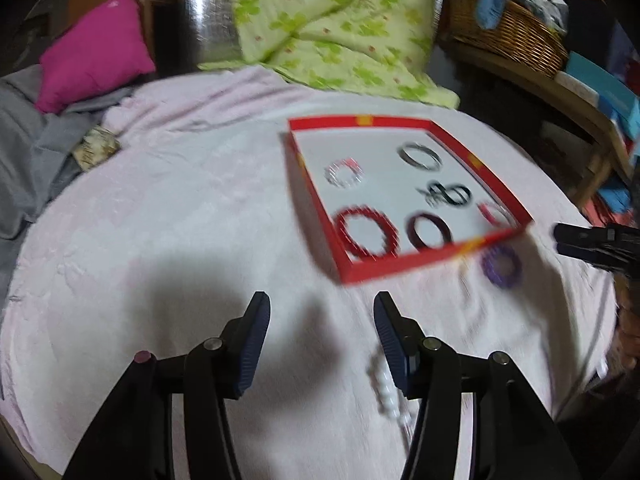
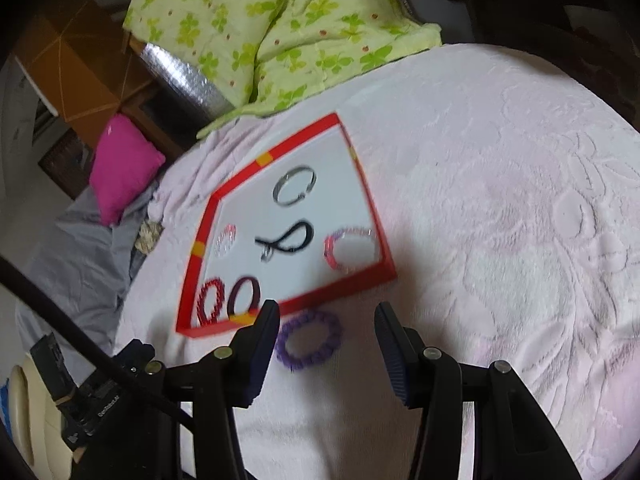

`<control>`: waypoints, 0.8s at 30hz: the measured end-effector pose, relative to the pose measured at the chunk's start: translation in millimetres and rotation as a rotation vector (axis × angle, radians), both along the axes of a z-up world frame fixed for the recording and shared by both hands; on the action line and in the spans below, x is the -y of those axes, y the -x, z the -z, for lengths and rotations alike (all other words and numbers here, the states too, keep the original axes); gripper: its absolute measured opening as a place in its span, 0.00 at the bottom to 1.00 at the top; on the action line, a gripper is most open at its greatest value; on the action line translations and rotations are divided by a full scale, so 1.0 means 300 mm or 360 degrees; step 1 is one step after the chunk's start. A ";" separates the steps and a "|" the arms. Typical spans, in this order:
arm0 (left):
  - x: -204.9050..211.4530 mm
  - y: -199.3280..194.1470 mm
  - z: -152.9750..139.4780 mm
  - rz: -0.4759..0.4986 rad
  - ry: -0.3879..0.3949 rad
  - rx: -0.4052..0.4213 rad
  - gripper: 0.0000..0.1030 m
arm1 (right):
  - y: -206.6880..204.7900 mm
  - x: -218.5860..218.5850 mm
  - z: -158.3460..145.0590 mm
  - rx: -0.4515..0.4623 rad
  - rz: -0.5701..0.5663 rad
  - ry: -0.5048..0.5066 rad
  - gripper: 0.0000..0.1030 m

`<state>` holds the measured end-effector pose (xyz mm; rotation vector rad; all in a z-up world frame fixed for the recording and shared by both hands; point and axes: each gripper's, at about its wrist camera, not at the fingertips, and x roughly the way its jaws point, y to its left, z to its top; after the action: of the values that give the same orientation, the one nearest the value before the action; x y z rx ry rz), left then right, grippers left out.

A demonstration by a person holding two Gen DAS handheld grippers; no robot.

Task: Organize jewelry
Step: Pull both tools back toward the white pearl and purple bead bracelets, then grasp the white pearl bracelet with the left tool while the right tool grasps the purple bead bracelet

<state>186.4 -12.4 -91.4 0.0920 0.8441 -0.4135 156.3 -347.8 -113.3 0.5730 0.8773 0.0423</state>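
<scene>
A red-rimmed tray [image 1: 384,270] [image 2: 236,182] with a white floor lies on the pale pink bedspread. It holds several bracelets: a silver bangle [image 1: 420,156] [image 2: 294,186], a red beaded one [image 1: 366,232] [image 2: 210,294], a dark maroon one [image 1: 428,230] [image 2: 244,290], a pink one [image 2: 352,248], and a black piece [image 1: 446,194] [image 2: 286,240]. A purple beaded bracelet [image 1: 501,266] [image 2: 310,340] lies on the bedspread just outside the tray's near rim. My right gripper [image 2: 326,316] is open, its fingers either side of it, above. My left gripper [image 1: 320,308] is open and empty. A white beaded strand [image 1: 386,392] lies by its right finger.
A green floral quilt [image 1: 336,20] [image 2: 264,24] lies behind the tray. A magenta pillow [image 1: 94,52] [image 2: 124,166] and grey cloth [image 1: 24,160] are at the left. A wicker basket [image 1: 508,32] stands on a wooden shelf at the right.
</scene>
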 end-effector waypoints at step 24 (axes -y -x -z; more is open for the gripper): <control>0.129 0.045 0.128 0.0406 -0.0203 -0.0197 0.38 | -0.091 -0.191 0.106 -0.0127 -0.0192 0.0690 0.10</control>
<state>172.9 -51.2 -129.7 0.2967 0.9844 -0.6090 183.8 -290.4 -145.2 0.1171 0.9633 -0.0611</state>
